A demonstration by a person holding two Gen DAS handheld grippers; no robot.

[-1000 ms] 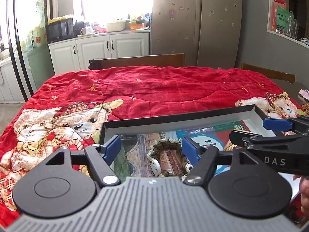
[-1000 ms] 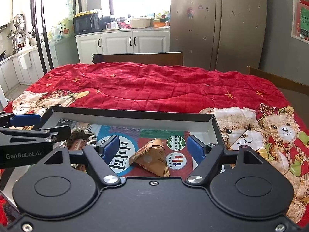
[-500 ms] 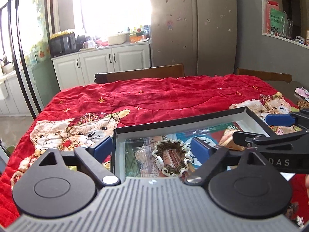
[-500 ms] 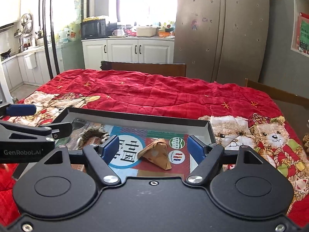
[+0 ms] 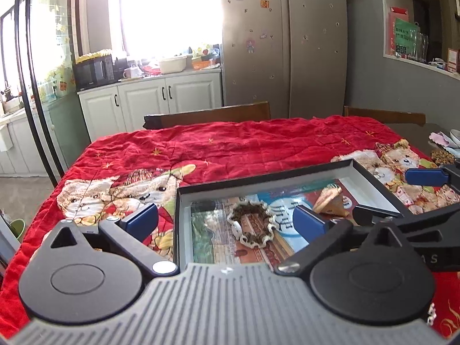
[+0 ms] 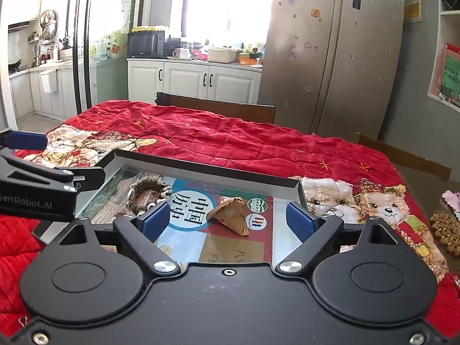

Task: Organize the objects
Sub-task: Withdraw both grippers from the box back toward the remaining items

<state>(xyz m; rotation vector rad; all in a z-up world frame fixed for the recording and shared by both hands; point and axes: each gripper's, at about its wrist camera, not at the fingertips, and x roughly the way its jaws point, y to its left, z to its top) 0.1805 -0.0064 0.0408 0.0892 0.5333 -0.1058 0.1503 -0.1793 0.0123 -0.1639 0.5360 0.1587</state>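
Only the right wrist view shows the brown clump at 3 o'clock; one tray holds two items. Left gripper and right gripper are opening wide, empty.

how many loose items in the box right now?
2. A lace-edged ring lies toward the box's left end; a folded tan paper wedge lies toward its right end. The tools hide the near edge, so more may sit there.
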